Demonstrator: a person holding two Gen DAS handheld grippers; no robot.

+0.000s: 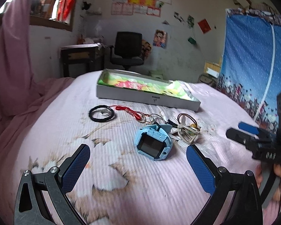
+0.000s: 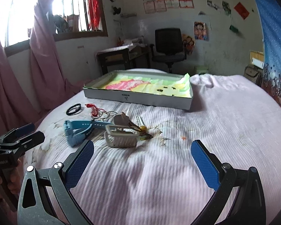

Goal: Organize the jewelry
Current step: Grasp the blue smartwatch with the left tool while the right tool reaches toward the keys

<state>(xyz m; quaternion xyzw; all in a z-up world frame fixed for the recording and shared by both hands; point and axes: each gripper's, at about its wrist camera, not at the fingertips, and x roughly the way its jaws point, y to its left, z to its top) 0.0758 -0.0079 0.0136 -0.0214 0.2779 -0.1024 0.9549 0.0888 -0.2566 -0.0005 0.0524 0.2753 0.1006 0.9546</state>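
Note:
A light blue watch (image 1: pixel 153 142) lies on the pink bed sheet, just ahead of my open, empty left gripper (image 1: pixel 138 156). Beside it lie a white claw clip (image 1: pixel 187 133), a black bracelet (image 1: pixel 102 113), a red cord (image 1: pixel 128 110) and metal rings (image 1: pixel 149 118). A shallow white box (image 1: pixel 148 97) with a colourful lining stands beyond them. In the right wrist view, the watch (image 2: pixel 78 130) and clip (image 2: pixel 121 136) lie ahead-left of my open, empty right gripper (image 2: pixel 142 151); the box (image 2: pixel 138 95) stands farther back.
The bed (image 2: pixel 224 121) fills the foreground. A pink curtain (image 2: pixel 41 69) hangs left, a blue patterned curtain (image 1: pixel 252 60) right. A desk (image 2: pixel 118 56) and black office chair (image 2: pixel 168 45) stand by the far wall.

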